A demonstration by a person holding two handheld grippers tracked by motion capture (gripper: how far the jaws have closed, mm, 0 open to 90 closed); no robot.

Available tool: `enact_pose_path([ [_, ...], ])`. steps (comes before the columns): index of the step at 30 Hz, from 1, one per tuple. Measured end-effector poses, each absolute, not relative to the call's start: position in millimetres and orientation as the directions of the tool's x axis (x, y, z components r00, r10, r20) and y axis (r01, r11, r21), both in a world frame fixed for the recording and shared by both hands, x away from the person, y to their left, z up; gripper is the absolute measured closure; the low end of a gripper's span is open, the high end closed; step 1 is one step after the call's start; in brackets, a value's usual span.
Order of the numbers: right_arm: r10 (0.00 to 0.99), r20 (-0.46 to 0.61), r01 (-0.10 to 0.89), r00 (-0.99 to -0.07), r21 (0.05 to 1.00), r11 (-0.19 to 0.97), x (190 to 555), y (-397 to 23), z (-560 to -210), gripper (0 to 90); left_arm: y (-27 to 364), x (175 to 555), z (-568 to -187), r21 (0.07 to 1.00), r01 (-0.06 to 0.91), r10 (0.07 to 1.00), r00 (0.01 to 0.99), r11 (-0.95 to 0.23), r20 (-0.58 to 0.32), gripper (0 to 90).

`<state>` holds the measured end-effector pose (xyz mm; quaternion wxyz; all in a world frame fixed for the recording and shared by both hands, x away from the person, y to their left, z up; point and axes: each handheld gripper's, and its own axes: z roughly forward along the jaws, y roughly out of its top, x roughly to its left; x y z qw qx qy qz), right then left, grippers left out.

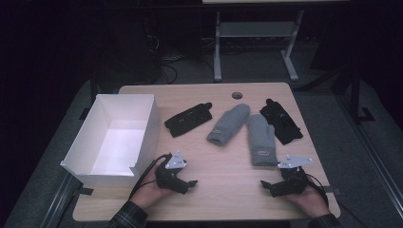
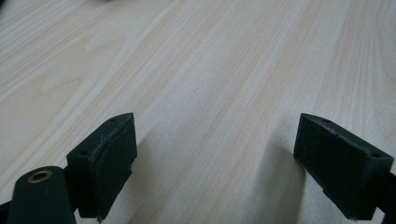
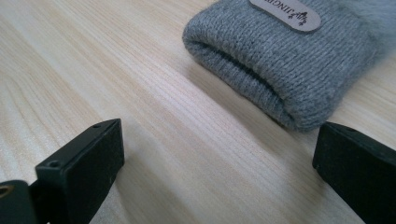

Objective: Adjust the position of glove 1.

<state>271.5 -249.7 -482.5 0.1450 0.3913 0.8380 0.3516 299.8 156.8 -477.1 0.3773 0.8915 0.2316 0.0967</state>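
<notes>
Grey knitted mitten [image 3: 289, 60], probably labelled cuff.

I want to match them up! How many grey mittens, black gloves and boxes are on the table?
Grey mittens: 2, one beside the other
Black gloves: 2, one and another
White box: 1
Total: 5

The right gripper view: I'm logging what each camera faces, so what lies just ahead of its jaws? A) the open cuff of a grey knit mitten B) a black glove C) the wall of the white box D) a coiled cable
A: the ribbed cuff of the grey mitten, with its oval label, lies on the table just past the open right gripper.
</notes>
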Motion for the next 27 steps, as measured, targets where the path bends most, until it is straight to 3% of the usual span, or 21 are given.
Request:
enact_pose_path([
  [5, 0.756, 0.032, 0.553, -0.654, 0.702, 0.449, 271.2, -249.9, -482.2, 2.5, 154.4, 300.9, -477.3, 0.718, 0.335, 0.48, 0.877, -0.61, -0.001, 12.6],
  [10, 0.76, 0.045, 0.561, -0.648, 0.703, 0.437, 267.5, -255.0, -472.7, 18.8, 153.0, 299.9, -477.2, 0.718, 0.33, 0.473, 0.881, -0.613, -0.001, 12.6],
  [11, 0.76, 0.045, 0.561, -0.648, 0.703, 0.437, 267.5, -255.0, -472.7, 18.8, 153.0, 299.9, -477.2, 0.718, 0.33, 0.473, 0.881, -0.613, -0.001, 12.7],
  [13, 0.776, 0.043, 0.563, -0.629, 0.714, 0.417, 265.9, -259.3, -459.4, 30.1, 153.9, 299.1, -477.1, 0.717, 0.336, 0.478, 0.878, -0.61, -0.005, 12.6],
  [16, 0.78, 0.041, 0.552, -0.624, 0.73, 0.403, 268.8, -263.5, -449.8, 37.6, 154.3, 299.1, -476.9, 0.715, 0.334, 0.477, 0.879, -0.614, -0.001, 12.6],
  [17, 0.784, 0.052, 0.552, -0.618, 0.739, 0.386, 273.7, -266.5, -442.9, 46.4, 154.4, 299.2, -476.8, 0.715, 0.333, 0.476, 0.879, -0.615, -0.001, 12.6],
  [19, 0.78, 0.053, 0.546, -0.623, 0.744, 0.385, 275.9, -267.3, -441.4, 50.6, 154.4, 299.4, -476.8, 0.715, 0.332, 0.475, 0.88, -0.616, 0.001, 12.6],
  [21, 0.765, 0.072, 0.533, -0.64, 0.759, 0.374, 284.3, -269.6, -436.5, 66.7, 154.2, 299.6, -476.8, 0.717, 0.328, 0.474, 0.881, -0.615, 0.003, 12.5],
  [23, 0.763, 0.075, 0.532, -0.642, 0.76, 0.373, 285.9, -270.0, -435.8, 70.6, 154.0, 299.8, -477.1, 0.719, 0.329, 0.473, 0.881, -0.612, 0.0, 12.5],
  [25, 0.761, 0.078, 0.523, -0.644, 0.77, 0.364, 295.8, -267.9, -431.8, 84.7, 154.0, 301.2, -477.2, 0.721, 0.324, 0.468, 0.884, -0.613, 0.0, 12.5],
  [27, 0.761, 0.077, 0.521, -0.645, 0.773, 0.363, 299.1, -266.7, -430.8, 88.3, 154.0, 301.3, -477.3, 0.721, 0.325, 0.469, 0.883, -0.612, 0.0, 12.5],
])
